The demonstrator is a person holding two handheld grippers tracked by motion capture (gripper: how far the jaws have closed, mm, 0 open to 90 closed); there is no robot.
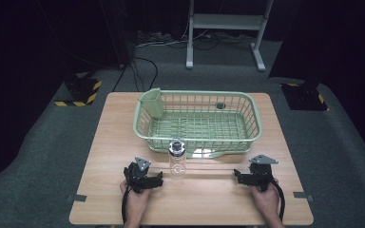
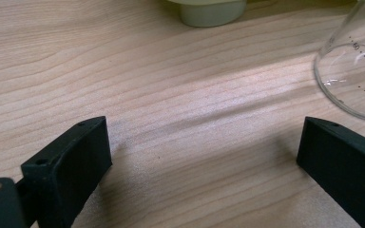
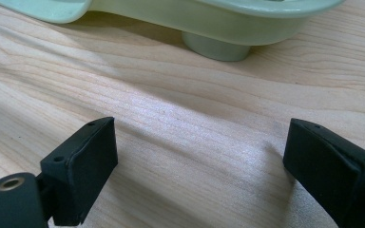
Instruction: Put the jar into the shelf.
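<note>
Two hand-held grippers (image 1: 160,179) (image 1: 237,175) gape wide; clear bottle (image 1: 177,159) and green basket (image 1: 197,137) seemingly empty.

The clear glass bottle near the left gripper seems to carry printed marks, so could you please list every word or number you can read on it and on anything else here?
"50": upper graduation mark on the clear glass bottle, seen in the left gripper view; the first digit is uncertain.
"30" or "20": lower mark on the same bottle, seen reversed through the glass; too faint to settle.
Green basket, wooden table: no readable text.
</note>
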